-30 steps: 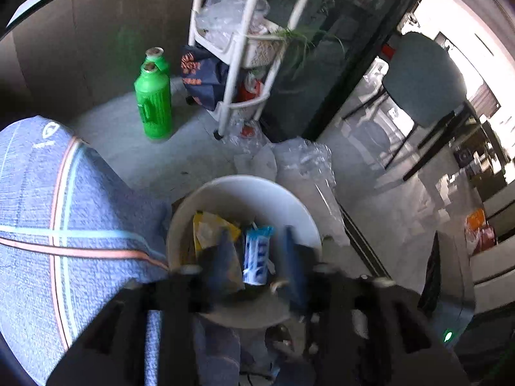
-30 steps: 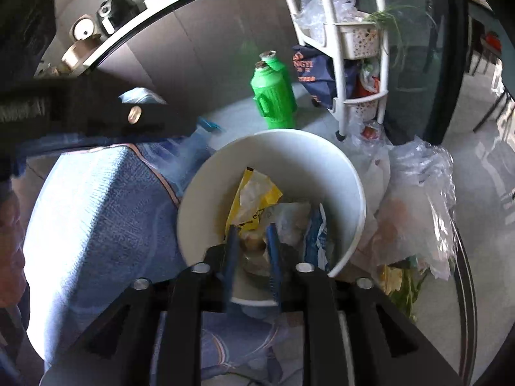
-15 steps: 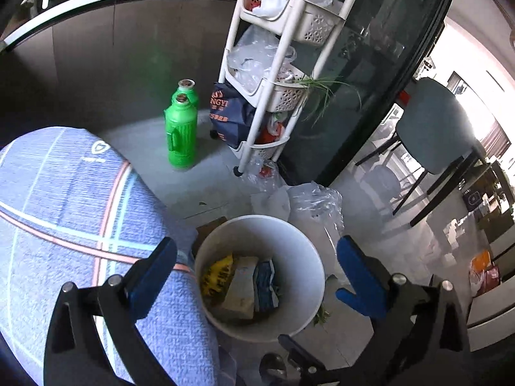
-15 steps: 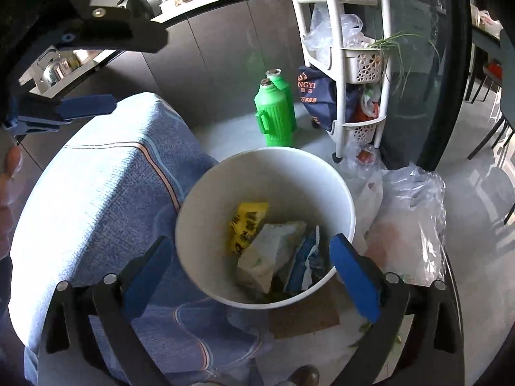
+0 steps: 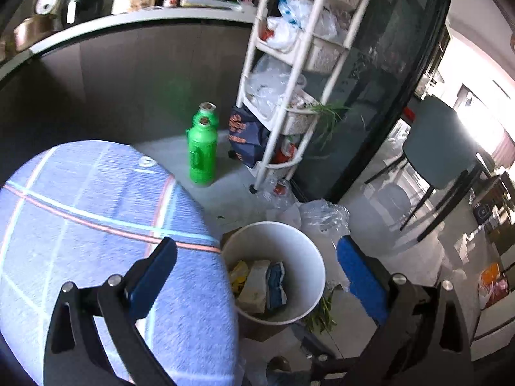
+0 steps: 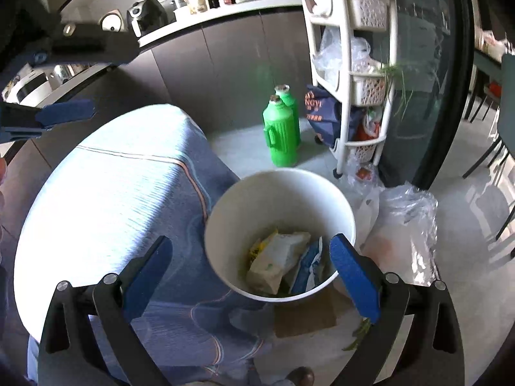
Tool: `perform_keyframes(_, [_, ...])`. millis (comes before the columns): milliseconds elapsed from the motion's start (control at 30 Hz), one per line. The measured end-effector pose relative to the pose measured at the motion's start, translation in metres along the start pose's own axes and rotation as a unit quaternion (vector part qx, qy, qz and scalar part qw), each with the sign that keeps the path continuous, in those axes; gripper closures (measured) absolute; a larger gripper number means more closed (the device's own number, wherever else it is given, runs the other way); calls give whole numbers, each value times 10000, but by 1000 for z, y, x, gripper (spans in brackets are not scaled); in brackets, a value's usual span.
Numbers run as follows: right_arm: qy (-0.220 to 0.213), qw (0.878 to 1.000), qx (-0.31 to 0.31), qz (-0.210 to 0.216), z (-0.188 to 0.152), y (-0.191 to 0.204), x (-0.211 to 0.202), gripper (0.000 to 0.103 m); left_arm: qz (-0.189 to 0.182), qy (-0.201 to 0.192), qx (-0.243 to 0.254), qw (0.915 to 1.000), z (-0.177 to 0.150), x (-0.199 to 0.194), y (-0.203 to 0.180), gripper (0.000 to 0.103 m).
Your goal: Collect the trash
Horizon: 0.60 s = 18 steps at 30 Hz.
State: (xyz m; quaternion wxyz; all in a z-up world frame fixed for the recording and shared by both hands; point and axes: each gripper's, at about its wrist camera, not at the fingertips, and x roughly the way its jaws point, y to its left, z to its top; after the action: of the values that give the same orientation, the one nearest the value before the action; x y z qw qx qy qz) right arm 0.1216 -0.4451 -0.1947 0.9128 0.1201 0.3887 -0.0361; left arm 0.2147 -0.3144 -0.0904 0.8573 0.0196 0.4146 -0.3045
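White bin (image 6: 225, 222) stands upright, mouth up; carton (image 6: 276, 262) inside leans toward 1 o'clock; left hand-held gripper (image 5: 256, 268) and right hand-held gripper (image 6: 249, 265) both wide, empty.

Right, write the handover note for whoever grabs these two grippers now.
Left gripper: open, nothing between its fingers.
Right gripper: open, also carrying nothing.
White bin sits on the floor beside the blue-covered furniture; inside lie a yellow wrapper, a pale carton and a blue packet.
Left to do: green scraps and clear plastic bags lie on the floor near the bin, possibly the next pickups.
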Motion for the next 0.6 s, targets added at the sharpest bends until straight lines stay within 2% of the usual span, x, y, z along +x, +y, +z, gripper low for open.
perform_keyframes(167, [-184, 9997, -94, -134, 12, 19, -40, 9, 556, -333, -150, 9978, -10, -61, 16, 4])
perform_keyframes(267, [-328, 9993, -164, -120, 17, 36, -67, 9, 920, -398, -280, 9946, -19, -95, 29, 4])
perform_keyframes(400, [-476, 9981, -328, -223, 23, 63, -102, 9, 1179, -378, -500, 9910, -34, -132, 46, 4])
perform_keyframes(600, [-442, 9982, -257, -327, 28, 91, -137, 9, 1579, -484, -627, 9843, -63, -183, 71, 4])
